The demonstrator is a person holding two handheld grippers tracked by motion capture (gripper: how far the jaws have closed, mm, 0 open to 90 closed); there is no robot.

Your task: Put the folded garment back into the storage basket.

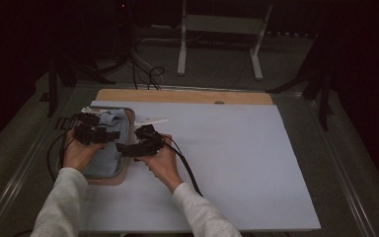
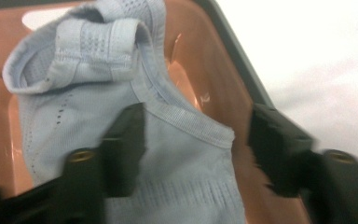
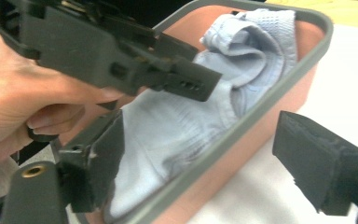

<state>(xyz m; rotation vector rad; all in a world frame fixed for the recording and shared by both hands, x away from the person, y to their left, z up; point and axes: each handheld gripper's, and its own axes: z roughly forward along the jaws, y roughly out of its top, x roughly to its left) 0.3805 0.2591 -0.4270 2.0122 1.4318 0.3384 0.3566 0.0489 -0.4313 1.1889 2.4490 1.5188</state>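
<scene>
While the garment (image 1: pixel 109 148) fills the tray (image 1: pixel 128 170), both tongs gape.

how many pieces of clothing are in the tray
1: a light blue garment lying crumpled in the pink tray, under the left gripper. More could be hidden beneath it.

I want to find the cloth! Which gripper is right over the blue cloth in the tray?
The left gripper: it hangs over the blue cloth inside the tray. The right gripper straddles the tray's rim.

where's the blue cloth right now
The blue cloth lies inside the pink tray at the left of the white mat in the high view, under the left gripper.
</scene>
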